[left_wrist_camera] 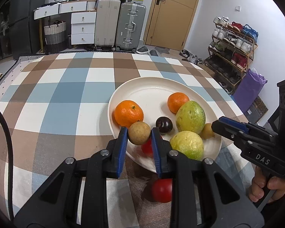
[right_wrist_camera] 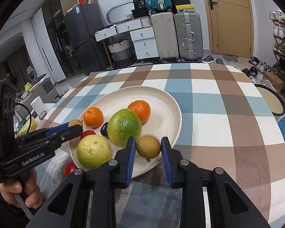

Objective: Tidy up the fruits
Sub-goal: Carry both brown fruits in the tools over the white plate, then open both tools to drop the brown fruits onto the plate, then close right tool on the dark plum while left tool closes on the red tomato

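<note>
A small brown fruit (left_wrist_camera: 139, 133) is pinched between the pressed-in fingers of the left gripper (left_wrist_camera: 139, 134) and held just over the near rim of the white plate (left_wrist_camera: 142, 87), where oranges and green fruits are already gathered. To the right, a second brown fruit (right_wrist_camera: 148, 146) is seen blurred between the parted fingers of the right gripper (right_wrist_camera: 148, 146), apparently being let go onto the plate. A red fruit (left_wrist_camera: 162, 190) is left on the checked tablecloth (left_wrist_camera: 66, 98). Next, the left-hand fruit is to be lowered and released gently, since rolling is likely.
</note>
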Demonstrator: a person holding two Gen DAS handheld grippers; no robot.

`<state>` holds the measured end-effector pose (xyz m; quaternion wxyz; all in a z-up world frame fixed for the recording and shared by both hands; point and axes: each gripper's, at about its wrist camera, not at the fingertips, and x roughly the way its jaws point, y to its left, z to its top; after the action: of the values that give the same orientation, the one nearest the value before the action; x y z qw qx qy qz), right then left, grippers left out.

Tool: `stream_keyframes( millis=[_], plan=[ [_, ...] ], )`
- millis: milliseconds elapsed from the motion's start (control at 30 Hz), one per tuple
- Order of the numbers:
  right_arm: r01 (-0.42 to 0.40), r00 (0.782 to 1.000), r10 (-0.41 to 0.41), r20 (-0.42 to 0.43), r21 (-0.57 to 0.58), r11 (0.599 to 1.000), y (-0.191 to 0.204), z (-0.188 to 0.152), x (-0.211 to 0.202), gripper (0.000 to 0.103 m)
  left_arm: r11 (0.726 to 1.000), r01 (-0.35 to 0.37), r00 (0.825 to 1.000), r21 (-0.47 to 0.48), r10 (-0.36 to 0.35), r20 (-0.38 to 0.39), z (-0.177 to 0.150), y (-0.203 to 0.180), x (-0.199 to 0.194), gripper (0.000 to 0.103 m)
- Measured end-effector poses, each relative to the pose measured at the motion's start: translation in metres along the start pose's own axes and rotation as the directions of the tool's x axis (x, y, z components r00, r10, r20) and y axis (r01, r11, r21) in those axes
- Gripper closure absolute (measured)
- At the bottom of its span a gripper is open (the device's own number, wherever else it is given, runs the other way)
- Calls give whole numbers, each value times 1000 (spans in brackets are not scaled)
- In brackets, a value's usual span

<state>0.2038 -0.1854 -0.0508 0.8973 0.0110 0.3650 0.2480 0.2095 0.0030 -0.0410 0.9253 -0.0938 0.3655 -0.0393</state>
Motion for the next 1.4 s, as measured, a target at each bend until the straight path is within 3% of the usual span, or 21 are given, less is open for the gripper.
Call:
stream_keyframes(
  millis=[367, 467, 533, 600, 633, 767, 833, 967, 1400],
  plan=[
    [-24, 999, 24, 26, 7, 1000, -1, 1, -7, 58, 1000, -5, 1000, -9, 5, 7, 1, 1, -1, 80],
    [-26, 999, 26, 33, 15, 1000, -2, 1, -9, 56, 1000, -7, 1000, -28, 7, -1, 1, 4, -2, 68],
    [-24, 999, 23, 32, 21, 999, -4, 0, -9, 51, 999, -9, 1000, -40, 9, 6, 0, 7, -6, 47],
    [-23, 999, 22, 31, 21, 1000, -4, 0, -9, 47, 999, -12, 1000, -49, 13, 17, -1, 9, -10, 34],
    [-19, 999, 19, 32, 20, 1000, -4, 0, -10, 43, 999, -17, 1000, -52, 18, 19, -1, 10, -12, 25],
    [-18, 999, 17, 44, 21, 1000, -5, -1, -12, 24, 998, -31, 999, -48, 33, 41, -2, 11, -23, 14],
    [-19, 999, 17, 51, 24, 1000, -5, -1, -14, 14, 998, -39, 998, -47, 41, 48, -4, 11, -26, 1],
    [3, 999, -4, 42, 13, 1000, -3, -4, -13, 4, 998, -41, 997, -40, 44, 60, -6, 10, -35, 1],
    [-19, 999, 19, -39, 2, 1000, 5, -22, -13, 2, 1000, -17, 999, -2, 17, 45, -26, 8, -53, 1]
  ],
)
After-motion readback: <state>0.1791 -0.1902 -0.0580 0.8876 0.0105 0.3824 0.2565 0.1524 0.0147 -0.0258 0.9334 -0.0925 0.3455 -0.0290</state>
